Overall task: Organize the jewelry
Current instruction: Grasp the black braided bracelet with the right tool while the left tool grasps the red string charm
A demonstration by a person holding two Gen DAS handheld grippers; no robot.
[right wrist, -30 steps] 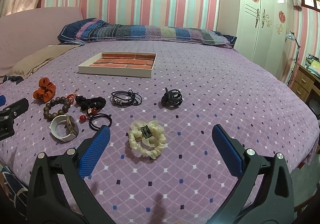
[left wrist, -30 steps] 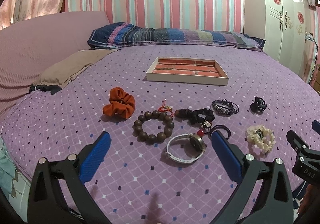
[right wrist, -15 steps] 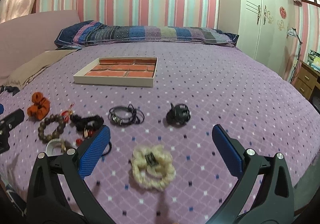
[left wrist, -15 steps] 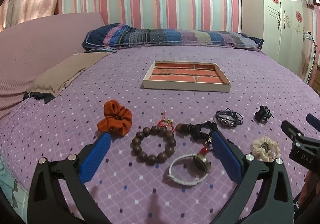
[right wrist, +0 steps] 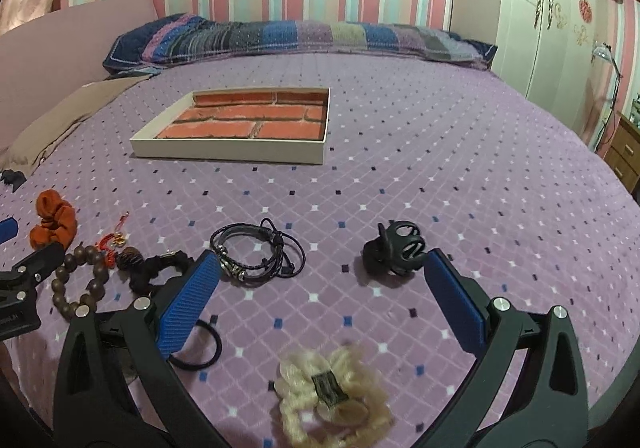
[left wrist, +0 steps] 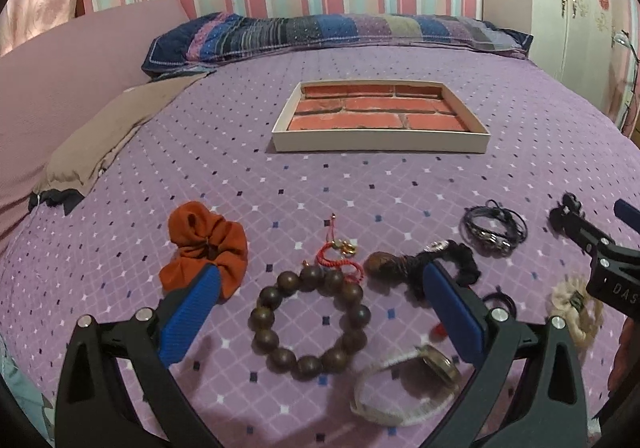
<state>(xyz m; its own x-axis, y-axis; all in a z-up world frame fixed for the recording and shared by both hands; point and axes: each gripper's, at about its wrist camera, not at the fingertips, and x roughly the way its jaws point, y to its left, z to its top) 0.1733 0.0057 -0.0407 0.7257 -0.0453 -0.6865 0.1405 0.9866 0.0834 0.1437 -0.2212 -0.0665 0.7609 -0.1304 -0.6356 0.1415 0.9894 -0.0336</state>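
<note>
**Both grippers wide over the jewelry row**

I hold the left hand-held gripper (left wrist: 318, 312) low over the bed (left wrist: 360, 184), its blue fingers (left wrist: 188, 316) spread wide with nothing between them but the bead bracelet (left wrist: 310, 322) lying on the cover. The left fingertip overlaps the orange scrunchie (left wrist: 204, 244) in my view; I cannot tell whether it touches. Just beyond the beads lies a small red charm (left wrist: 340, 252), and beside that a dark tangled piece (left wrist: 424, 262) that the right finger partly covers. The watch (left wrist: 408, 384) sits nearest the bed's near edge, blurred.

The right hand-held gripper (right wrist: 322, 300) is also spread apart and holds nothing. Beyond its left fingertip lies the cord bracelet (right wrist: 258, 250); the black claw clip (right wrist: 396, 248) sits just by its right fingertip. The cream scrunchie (right wrist: 334, 394) lies between the fingers, close to the camera and blurred. A black hair tie (right wrist: 200, 348) shows partly under the left finger.

The tray (left wrist: 380, 142), with its brick-pattern floor, stands further up the bed towards the pillow (left wrist: 332, 32), well apart from the row of jewelry, and nothing lies in it. A tan cloth (left wrist: 116, 128) lies along the bed's left edge.
</note>
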